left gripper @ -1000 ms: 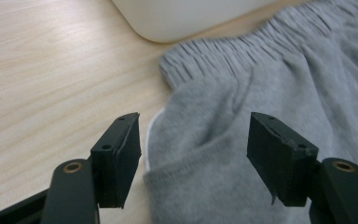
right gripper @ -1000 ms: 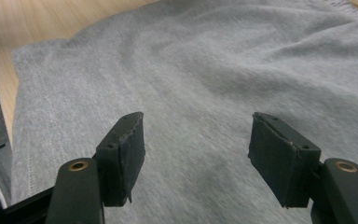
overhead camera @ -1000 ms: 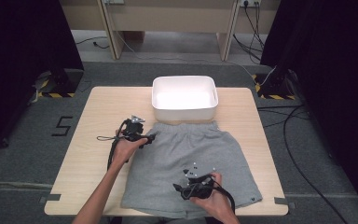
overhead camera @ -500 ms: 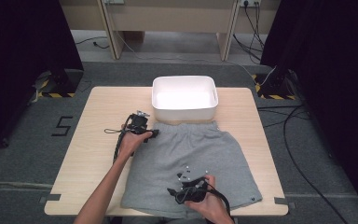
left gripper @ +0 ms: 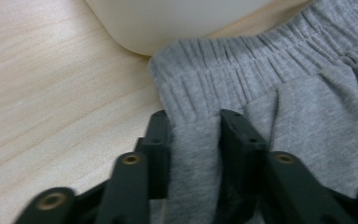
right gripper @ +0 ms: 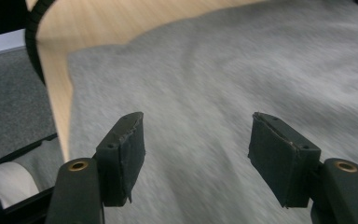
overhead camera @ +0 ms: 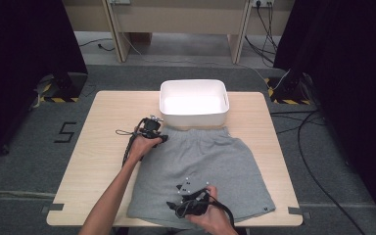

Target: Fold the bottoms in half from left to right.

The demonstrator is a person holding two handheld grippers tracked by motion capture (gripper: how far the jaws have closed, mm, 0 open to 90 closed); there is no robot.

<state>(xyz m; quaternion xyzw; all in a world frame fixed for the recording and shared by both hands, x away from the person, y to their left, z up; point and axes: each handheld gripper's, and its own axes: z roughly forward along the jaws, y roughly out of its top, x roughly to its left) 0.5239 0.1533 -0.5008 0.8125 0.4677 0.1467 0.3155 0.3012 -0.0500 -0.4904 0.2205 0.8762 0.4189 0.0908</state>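
Note:
Grey shorts [overhead camera: 210, 156] lie flat on the wooden table [overhead camera: 103, 127], waistband toward the white bin [overhead camera: 193, 119]. My left gripper [overhead camera: 162, 138] sits at the waistband's left corner. Its jaws have just been closing, and in the left gripper view the left gripper [left gripper: 193, 126] pinches a fold of the shorts [left gripper: 307, 107] just below the ribbed waistband. My right gripper [overhead camera: 174, 208] hovers over the near left leg, close to the hem. In the right gripper view the right gripper [right gripper: 196, 140] stands open, with the shorts [right gripper: 214, 70] beneath it and nothing between the pads.
The white bin [left gripper: 168, 23] stands just beyond the waistband, almost touching it. Bare table [right gripper: 98, 23] lies left of the shorts, and the table's near edge is close behind my right hand. Cables trail from both grippers.
The left gripper edged onto the waistband corner and its jaws closed on the fabric. The right gripper slid left and nearer along the bottom of the shorts, still open.

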